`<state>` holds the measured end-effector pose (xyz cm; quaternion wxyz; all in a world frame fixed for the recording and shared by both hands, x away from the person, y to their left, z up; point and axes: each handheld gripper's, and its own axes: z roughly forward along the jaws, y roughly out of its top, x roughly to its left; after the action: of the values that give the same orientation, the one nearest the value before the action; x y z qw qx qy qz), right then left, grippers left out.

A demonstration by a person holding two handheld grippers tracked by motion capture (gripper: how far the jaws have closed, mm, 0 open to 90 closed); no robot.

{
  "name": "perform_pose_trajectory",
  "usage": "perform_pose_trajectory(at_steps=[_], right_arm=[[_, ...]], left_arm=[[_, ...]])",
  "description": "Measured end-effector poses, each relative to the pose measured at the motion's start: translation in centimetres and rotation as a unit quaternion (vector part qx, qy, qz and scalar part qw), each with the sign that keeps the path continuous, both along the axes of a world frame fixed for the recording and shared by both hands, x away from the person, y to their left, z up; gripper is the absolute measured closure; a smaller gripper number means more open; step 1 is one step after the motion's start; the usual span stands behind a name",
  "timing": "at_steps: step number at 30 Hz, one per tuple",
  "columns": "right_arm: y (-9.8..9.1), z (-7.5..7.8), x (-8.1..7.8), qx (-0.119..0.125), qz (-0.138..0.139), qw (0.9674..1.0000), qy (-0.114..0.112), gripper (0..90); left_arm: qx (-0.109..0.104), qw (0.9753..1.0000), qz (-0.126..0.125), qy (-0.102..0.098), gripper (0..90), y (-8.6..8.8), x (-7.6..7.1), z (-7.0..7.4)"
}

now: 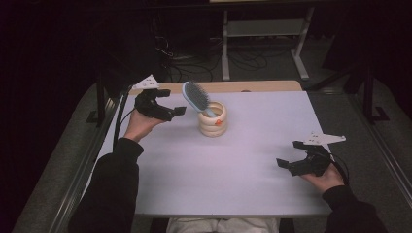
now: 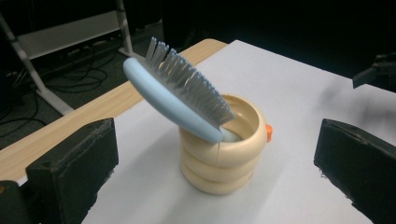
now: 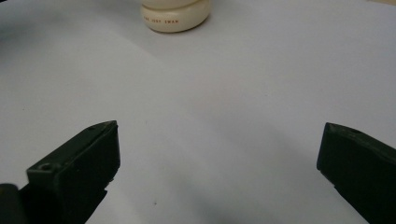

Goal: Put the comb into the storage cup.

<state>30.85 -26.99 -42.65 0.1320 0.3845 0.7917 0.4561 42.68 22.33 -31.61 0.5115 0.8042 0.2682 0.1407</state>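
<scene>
In the high view, your left gripper (image 1: 176, 101) is above the far left part of the white table (image 1: 243, 165), just beside the cream holder (image 1: 213, 119). Its jaws are wide apart and they hold nothing. The blue hairbrush (image 1: 196, 97) stands with its handle inside the holder and leans to the left, toward your left gripper, with the bristles facing up and to the right. Your right gripper (image 1: 287, 154) is near the right edge of the table, well apart from the holder. Its jaws are also open and empty.

In the left gripper view, the two black jaws stand far from each other at the bottom corners, and the holder (image 2: 223, 158) with the hairbrush (image 2: 175, 100) is between them but farther off, not touched. The holder looks like three stacked rings, with a small orange part (image 2: 268, 133) on its right side. The brush head sticks out over the rim, tilted. The other gripper (image 2: 379, 72) shows at the right edge, a little blurred.

In the right gripper view, the jaws are open wide over the bare table (image 3: 210, 116). The bottom of the holder (image 3: 175, 16) is at the top edge, well away, with small red letters on it that I cannot read for sure.
</scene>
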Motion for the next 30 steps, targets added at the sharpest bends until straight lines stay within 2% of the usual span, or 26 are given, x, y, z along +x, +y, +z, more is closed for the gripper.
perform_pose_trajectory(at_steps=[4, 15, 21, 30], right_arm=[[0.0, -0.1, 0.1, -0.001, -0.001, 1.0000, 0.001, 0.0], [0.4, -0.3, 0.3, -0.010, 0.002, 0.9999, 0.007, 0.0], [0.4, -0.3, 0.3, -0.009, 0.000, 0.9999, 0.005, 0.0], [0.5, -0.4, 0.4, -0.013, 0.001, 0.9999, 0.008, 0.0]], left_arm=[[0.002, 1.0000, 0.001, -0.001, 0.0, 0.7, -0.6, -0.3], [-0.015, 0.9998, 0.012, -0.001, 0.0, 3.1, -2.1, -0.8], [-0.022, 0.9996, 0.015, 0.006, 0.0, 4.3, -2.7, -1.6], [-0.035, 0.9991, 0.025, 0.004, 0.0, 5.8, -3.6, -2.6]])
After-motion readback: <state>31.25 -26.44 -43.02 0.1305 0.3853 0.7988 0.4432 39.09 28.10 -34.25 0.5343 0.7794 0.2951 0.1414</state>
